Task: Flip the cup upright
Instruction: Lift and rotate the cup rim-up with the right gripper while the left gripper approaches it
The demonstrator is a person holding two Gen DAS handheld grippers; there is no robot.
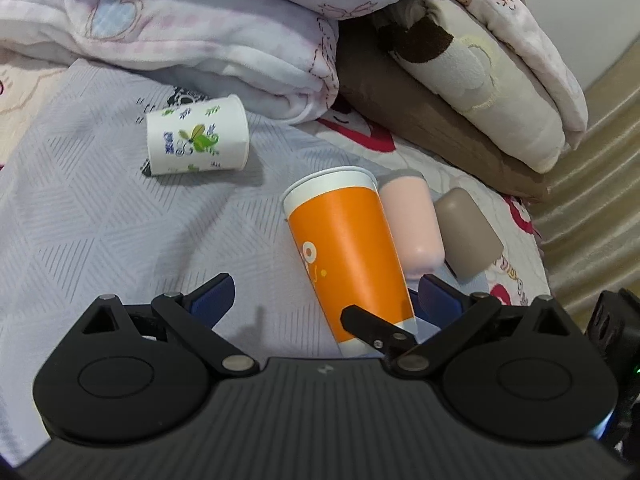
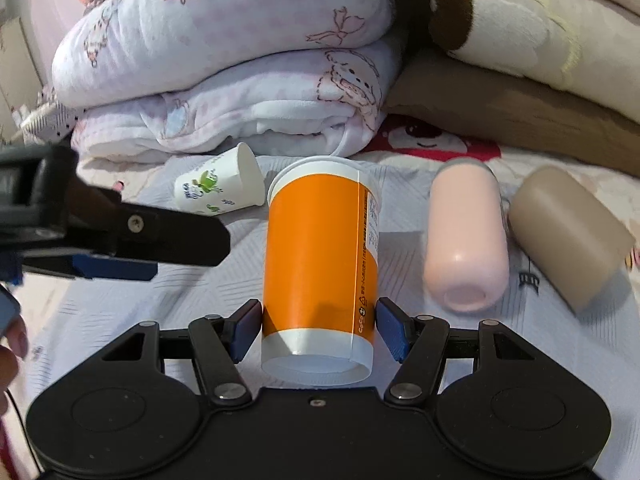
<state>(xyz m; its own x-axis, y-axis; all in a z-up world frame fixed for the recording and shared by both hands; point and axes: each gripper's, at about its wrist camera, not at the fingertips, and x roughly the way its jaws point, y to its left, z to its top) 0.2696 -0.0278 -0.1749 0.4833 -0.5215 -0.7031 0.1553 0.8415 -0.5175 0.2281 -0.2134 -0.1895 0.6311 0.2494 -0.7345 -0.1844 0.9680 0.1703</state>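
Observation:
A tall orange paper cup is held between the blue pads of my right gripper, which is shut on its lower end; its rim points away and up. In the left wrist view the orange cup leans tilted, with a right gripper finger on its base. My left gripper is open and empty, just left of the cup. It shows from the side in the right wrist view.
A white printed paper cup lies on its side on the grey bedspread. A pink cup and a taupe cup lie to the right. Folded blankets and pillows are stacked behind.

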